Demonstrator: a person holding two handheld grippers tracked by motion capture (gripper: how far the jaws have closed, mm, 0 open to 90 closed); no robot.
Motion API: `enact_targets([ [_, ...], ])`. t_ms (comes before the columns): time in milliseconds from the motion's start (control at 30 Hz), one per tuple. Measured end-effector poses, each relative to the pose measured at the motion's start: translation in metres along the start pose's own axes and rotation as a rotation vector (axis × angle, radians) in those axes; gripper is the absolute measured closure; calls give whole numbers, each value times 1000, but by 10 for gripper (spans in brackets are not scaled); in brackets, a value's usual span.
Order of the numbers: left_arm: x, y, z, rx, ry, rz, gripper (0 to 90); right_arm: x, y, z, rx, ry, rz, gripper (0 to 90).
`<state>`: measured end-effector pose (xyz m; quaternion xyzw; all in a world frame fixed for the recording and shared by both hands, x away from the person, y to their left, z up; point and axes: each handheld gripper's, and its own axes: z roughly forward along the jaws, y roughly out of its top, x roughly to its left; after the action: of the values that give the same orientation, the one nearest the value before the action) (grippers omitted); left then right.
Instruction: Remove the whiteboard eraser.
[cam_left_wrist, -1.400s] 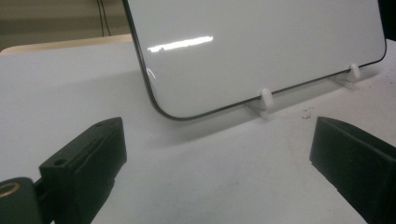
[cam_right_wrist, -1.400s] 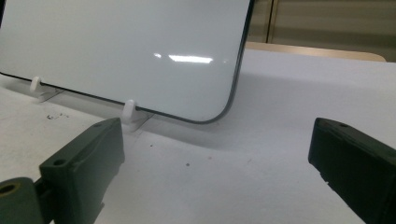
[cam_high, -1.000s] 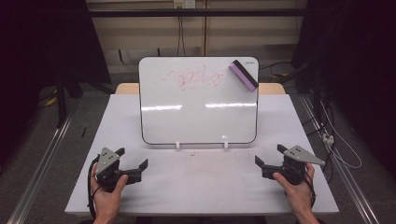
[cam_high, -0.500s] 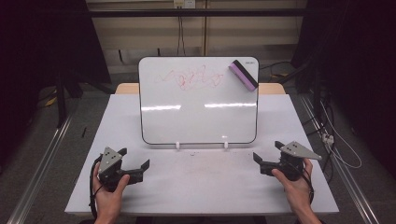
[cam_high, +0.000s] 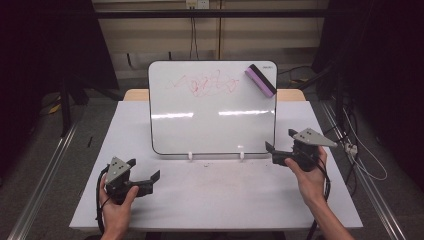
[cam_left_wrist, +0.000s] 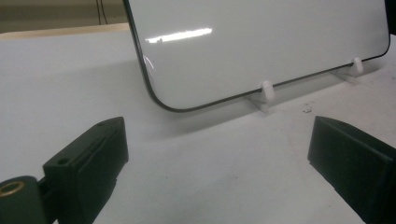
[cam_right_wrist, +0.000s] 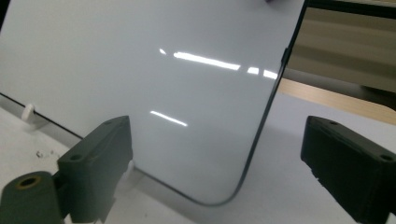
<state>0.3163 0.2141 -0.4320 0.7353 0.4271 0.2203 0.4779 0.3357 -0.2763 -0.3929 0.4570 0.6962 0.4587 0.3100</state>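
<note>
A whiteboard stands upright on small white feet at the middle of the white table. Red scribble marks its upper part, and a purple-and-black eraser sticks at its top right corner. My left gripper rests open near the front left, its jaws facing the board's lower left corner. My right gripper hovers by the board's lower right corner. Its jaws have just been closing a little. They still stand wide apart, with nothing pressed between them.
Metal rails run along both sides of the table on the floor. Cables lie on the floor at the right. A wooden tabletop edge shows behind the board. Bare table surface lies between my two hands.
The right hand has risen and moved inward and forward toward the whiteboard's lower right corner. The left hand has stayed where it was.
</note>
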Motion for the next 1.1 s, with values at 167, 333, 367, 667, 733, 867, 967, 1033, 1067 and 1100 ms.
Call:
enact_targets([
  [167, 1, -1, 0, 4, -10, 5, 47, -6, 24, 10, 0, -1, -14, 63],
  [333, 2, -1, 0, 2, -9, 3, 47, -10, 52, 18, -5, 5, -42, 57],
  [367, 2, -1, 0, 2, -11, 2, 47, -10, 56, 19, -7, 15, -46, 57],
  [667, 2, 0, 1, 8, -4, 3, 47, -14, 78, 27, -20, 2, -55, 57],
  [733, 2, 0, 2, 10, -4, 4, 47, -14, 80, 28, -15, -7, -67, 55],
  [867, 1, 0, 3, 13, 0, 3, 47, -15, 91, 29, -7, -36, -88, 75],
  [967, 0, -1, 5, 15, -1, 2, 47, -18, 97, 34, 2, -46, -129, 87],
  [1033, 0, -1, 7, 29, -9, -9, 47, -18, 98, 36, 8, -54, -137, 86],
  [1067, 0, -1, 7, 29, -10, -6, 47, -19, 99, 37, 10, -57, -144, 87],
  [1100, 1, -1, 7, 30, -10, -4, 47, -20, 101, 40, 6, -55, -153, 88],
])
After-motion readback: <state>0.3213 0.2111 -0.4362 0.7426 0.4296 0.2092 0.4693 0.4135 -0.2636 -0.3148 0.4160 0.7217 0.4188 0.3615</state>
